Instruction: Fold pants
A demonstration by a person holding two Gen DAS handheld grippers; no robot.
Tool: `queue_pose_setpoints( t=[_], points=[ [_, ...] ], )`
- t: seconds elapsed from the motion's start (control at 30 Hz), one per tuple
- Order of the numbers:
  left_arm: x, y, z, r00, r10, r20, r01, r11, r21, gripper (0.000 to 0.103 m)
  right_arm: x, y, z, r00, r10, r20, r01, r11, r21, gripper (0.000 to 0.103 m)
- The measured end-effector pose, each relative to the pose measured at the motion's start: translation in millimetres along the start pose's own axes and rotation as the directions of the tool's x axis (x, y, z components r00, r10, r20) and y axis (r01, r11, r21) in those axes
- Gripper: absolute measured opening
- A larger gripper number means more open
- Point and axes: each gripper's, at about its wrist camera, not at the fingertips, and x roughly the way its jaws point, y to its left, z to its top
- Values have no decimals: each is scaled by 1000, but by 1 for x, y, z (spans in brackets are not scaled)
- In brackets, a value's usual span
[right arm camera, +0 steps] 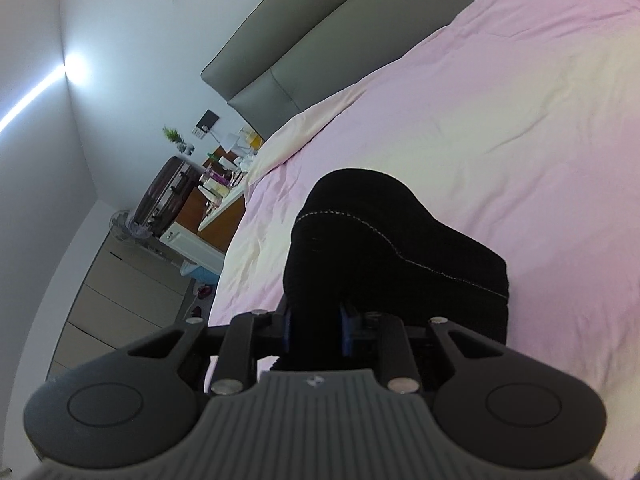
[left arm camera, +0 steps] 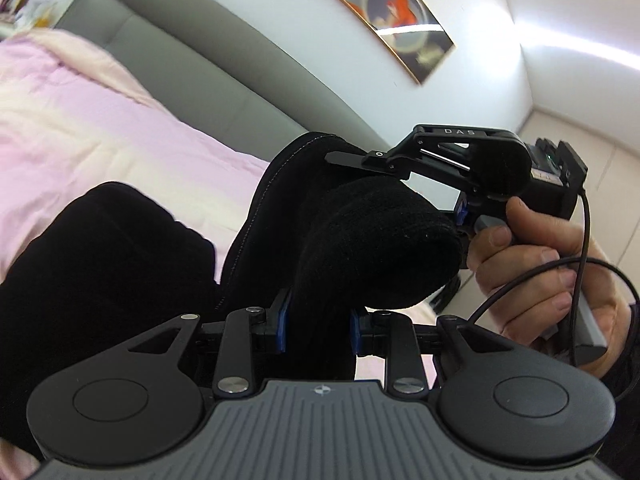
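The black pants (left arm camera: 360, 240) are lifted off the pink bed (left arm camera: 100, 120), bunched between both grippers. In the left wrist view my left gripper (left arm camera: 318, 328) is shut on a thick fold of the fabric, its blue pads pressing on both sides. The rest of the pants (left arm camera: 100, 260) hangs to the left. My right gripper (left arm camera: 460, 216), held by a hand (left arm camera: 532, 272), is close ahead with its fingertips buried in the same bunch. In the right wrist view the right gripper (right arm camera: 316, 332) is shut on the pants (right arm camera: 400, 248), whose white-stitched seam runs across them above the bed (right arm camera: 480, 120).
A grey padded headboard (right arm camera: 304, 40) runs along the bed's far side. A framed picture (left arm camera: 380, 8) hangs on the white wall. A cluttered nightstand (right arm camera: 216, 188), a suitcase (right arm camera: 164, 192) and drawers (right arm camera: 120, 292) stand beside the bed. A cable (left arm camera: 520, 280) loops from the right gripper.
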Motion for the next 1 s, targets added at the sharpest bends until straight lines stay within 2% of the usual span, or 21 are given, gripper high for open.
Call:
queue_pose_setpoints(
  t=[0.1, 0.23, 0.43, 0.67, 0.77, 1.0],
  points=[
    [-12, 24, 2, 999, -30, 28, 33, 995, -97, 32, 24, 29, -6, 999, -28, -29, 26, 998, -58, 18],
    [-28, 48, 0, 998, -27, 53, 35, 985, -171, 32, 61, 65, -21, 995, -65, -73, 54, 988, -142, 19],
    [-50, 83, -6, 998, 23, 58, -4, 956, -295, 37, 125, 98, -38, 981, -124, -148, 87, 968, -237, 22],
    [-61, 113, -8, 989, 146, -2, -136, 917, -375, 39, 210, 95, -56, 950, -235, -203, 172, 943, -286, 25],
    [-63, 116, -11, 980, 195, -27, -191, 904, -383, 40, 227, 92, -67, 938, -270, -219, 191, 926, -325, 26],
    [-71, 128, -19, 966, 250, -59, -250, 866, -433, 42, 270, 76, -76, 917, -284, -279, 188, 927, -324, 29]
  ],
)
